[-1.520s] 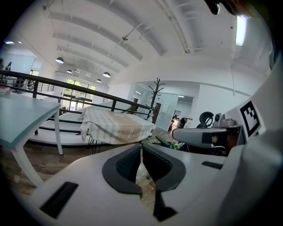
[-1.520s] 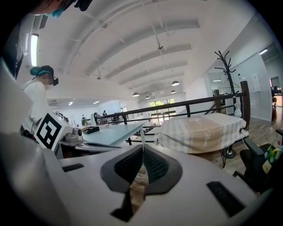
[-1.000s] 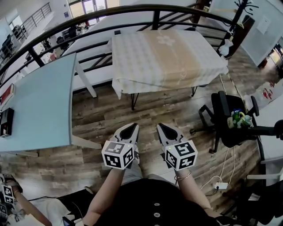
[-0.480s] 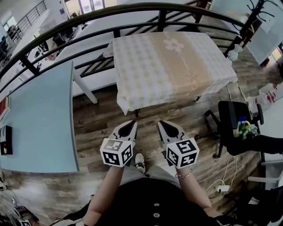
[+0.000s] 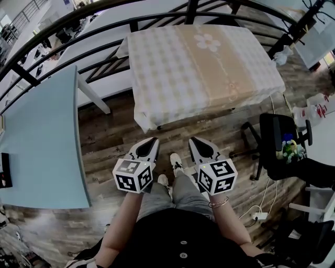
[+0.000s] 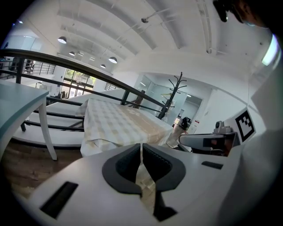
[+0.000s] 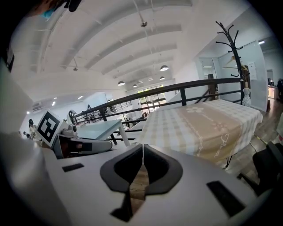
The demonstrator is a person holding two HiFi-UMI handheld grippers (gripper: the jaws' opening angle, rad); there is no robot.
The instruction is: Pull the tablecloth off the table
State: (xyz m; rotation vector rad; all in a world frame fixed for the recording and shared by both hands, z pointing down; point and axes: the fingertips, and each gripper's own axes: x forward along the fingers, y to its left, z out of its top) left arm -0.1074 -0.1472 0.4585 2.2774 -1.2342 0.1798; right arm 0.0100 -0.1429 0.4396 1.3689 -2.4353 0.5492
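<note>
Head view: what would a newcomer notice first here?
The checked beige tablecloth with a flower print lies spread flat at top centre. Below it, the left tongs and right tongs, both shut and empty, point toward it from above the wood floor, short of its near edge. A pale blue table fills the left side.

Floor: grey-brown wood planks (image 5: 110,152). A black curved railing (image 5: 191,11) crosses the far side. Pale blue table (image 5: 36,141) at left; black office chair (image 5: 275,138) at right. Black coat stand (image 7: 235,62) far right. White vaulted ceiling (image 6: 132,26), round lamps (image 6: 112,59) lit.
</note>
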